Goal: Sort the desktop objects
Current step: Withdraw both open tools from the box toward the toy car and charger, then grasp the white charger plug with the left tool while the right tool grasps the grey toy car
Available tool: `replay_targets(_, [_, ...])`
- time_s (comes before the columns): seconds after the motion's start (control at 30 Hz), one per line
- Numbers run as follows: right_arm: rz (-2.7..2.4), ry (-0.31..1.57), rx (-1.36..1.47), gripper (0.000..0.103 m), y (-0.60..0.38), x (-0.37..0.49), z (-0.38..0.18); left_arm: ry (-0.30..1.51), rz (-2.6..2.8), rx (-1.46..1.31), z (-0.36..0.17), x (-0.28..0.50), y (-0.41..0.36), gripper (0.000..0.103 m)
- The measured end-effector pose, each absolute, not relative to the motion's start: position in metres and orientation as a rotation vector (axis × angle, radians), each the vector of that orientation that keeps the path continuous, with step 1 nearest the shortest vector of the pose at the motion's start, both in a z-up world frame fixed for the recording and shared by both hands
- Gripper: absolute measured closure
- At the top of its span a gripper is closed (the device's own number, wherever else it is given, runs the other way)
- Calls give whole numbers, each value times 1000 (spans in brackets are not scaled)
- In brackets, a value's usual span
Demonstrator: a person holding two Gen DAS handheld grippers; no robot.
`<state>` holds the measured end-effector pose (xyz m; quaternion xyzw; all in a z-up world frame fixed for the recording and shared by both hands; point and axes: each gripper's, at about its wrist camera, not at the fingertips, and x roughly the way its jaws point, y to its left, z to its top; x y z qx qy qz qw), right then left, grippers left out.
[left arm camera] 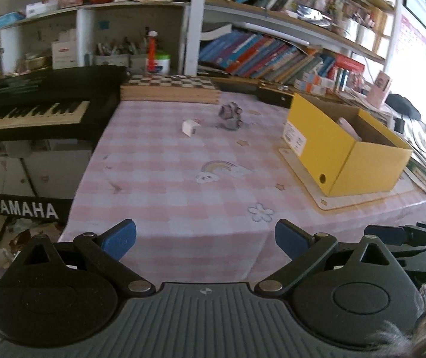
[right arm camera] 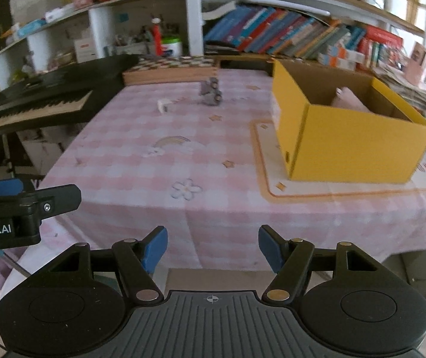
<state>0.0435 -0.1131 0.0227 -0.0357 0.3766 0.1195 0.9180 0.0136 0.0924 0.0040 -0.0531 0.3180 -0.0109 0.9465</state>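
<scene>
Crowded bookshelves [left arm camera: 272, 56] and a black keyboard [left arm camera: 33, 110] framed a table under a pink checked cloth [left arm camera: 168, 185]. Far across that cloth lay two loose things: a small white cube [left arm camera: 189, 127] and, just beside it toward the box, a grey lumpy toy [left arm camera: 230, 116], apart from each other. Sat on a pale mat [left arm camera: 317, 185] on the right-hand side: an open yellow box [left arm camera: 344, 149], something pale pink already inside, too blurred to name.

Hung at the near edge of the table, both grippers, well apart from the cube and the toy. Left gripper [left arm camera: 205, 238]: spread wide, nothing between the blue pads. Right gripper [right arm camera: 213, 247]: likewise spread, empty, the box looming large on its right.

Seen from the left wrist, cube and toy lay almost straight ahead; from the right wrist, ahead and slightly left. Judged the left gripper better lined up with the cube, the right nearer the box. No clear long axis on either thing.
</scene>
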Motion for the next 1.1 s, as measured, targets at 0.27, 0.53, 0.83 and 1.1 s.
replay_targets(0.27, [288,759,-92,34,-99,58,23,636,18,-122,4,21,104,3])
replay_targets(0.53, [303,759,-92,34,-96,86,18,641,19,-117,1,46,104,3])
replay_targets(0.83, [318,761,-107,34,-97,128,16,653,33,-129,-3,90,102,3])
replay_targets(1.1, [349,756,-129,34,-91,175,16,661,67,-148,-5,134,105,3])
